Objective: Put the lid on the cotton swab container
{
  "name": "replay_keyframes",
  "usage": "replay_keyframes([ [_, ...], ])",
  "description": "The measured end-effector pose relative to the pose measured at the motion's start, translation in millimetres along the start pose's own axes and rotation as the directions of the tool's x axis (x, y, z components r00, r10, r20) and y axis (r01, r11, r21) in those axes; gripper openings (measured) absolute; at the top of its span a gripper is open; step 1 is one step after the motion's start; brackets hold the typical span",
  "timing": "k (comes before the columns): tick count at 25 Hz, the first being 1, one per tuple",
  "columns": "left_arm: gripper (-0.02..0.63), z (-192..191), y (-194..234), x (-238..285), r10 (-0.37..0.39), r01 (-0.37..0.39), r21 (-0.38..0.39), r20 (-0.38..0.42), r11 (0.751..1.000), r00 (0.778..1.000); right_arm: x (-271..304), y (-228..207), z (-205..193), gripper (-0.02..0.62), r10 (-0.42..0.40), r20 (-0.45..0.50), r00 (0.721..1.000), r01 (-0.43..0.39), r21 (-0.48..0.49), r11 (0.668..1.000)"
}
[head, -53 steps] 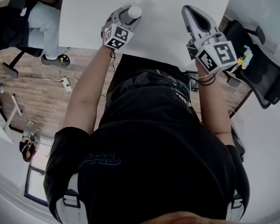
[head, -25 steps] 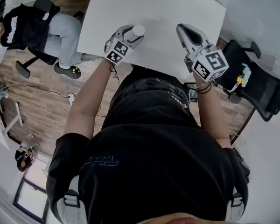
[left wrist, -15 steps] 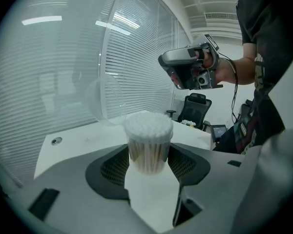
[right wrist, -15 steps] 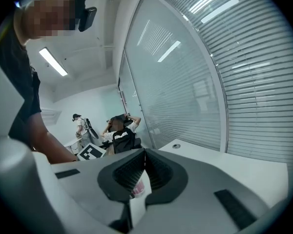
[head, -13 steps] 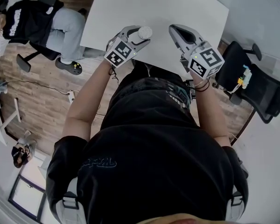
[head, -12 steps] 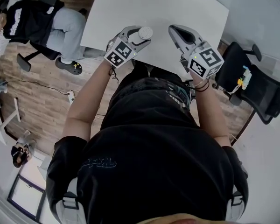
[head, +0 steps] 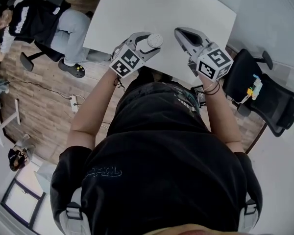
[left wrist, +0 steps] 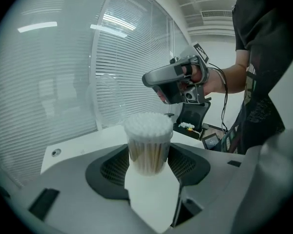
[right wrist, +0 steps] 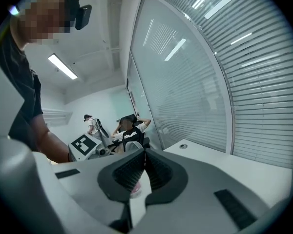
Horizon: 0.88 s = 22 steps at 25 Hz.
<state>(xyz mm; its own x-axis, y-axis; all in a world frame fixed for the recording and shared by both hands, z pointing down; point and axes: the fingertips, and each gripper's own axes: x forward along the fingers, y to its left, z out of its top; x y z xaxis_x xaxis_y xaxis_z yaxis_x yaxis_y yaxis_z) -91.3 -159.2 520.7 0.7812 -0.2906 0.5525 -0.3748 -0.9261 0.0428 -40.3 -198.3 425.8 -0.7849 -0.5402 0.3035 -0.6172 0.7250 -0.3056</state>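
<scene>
My left gripper (head: 148, 44) is shut on a clear cotton swab container (head: 155, 39), held upright above the near edge of the white table (head: 157, 9). In the left gripper view the container (left wrist: 147, 139), packed with white-tipped swabs and with no lid on it, stands between the fingers. My right gripper (head: 180, 33) hangs a short way to its right. It is shut on the rim of a clear lid (left wrist: 105, 101), which shows faintly ahead of the right gripper (left wrist: 146, 79). In the right gripper view the jaws stand almost together and the lid is hard to make out.
A black office chair (head: 264, 97) stands at the right of the table. A seated person (head: 39, 18) is at the upper left, on the wooden floor (head: 44, 111). Glass walls with blinds (left wrist: 136, 57) lie beyond the table.
The two grippers have drawn closer together above the table's near edge. The left gripper has carried the container to the right, and the right gripper has come leftward towards it.
</scene>
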Motion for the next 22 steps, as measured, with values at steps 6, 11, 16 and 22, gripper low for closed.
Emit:
replay_keyframes([
  [6,0.259,9,-30,13,-0.011,0.012,0.018,-0.039,1.0,0.999,-19,-1,8,0.023,0.053,0.0,0.999,-0.053,-0.049,0.997],
  [11,0.259,22,-70,28,-0.059,0.061,0.032,-0.049,0.998,0.997,-43,-5,7,0.023,0.127,-0.012,0.992,-0.127,-0.058,0.99],
  [16,0.259,41,-100,37,-0.074,0.077,0.073,-0.04,0.994,0.996,-67,-2,12,0.025,0.207,-0.018,0.978,-0.207,-0.068,0.976],
  [22,0.259,56,-117,44,-0.081,0.082,0.071,-0.025,0.994,0.996,-80,8,24,0.025,0.336,-0.012,0.942,-0.336,-0.011,0.942],
])
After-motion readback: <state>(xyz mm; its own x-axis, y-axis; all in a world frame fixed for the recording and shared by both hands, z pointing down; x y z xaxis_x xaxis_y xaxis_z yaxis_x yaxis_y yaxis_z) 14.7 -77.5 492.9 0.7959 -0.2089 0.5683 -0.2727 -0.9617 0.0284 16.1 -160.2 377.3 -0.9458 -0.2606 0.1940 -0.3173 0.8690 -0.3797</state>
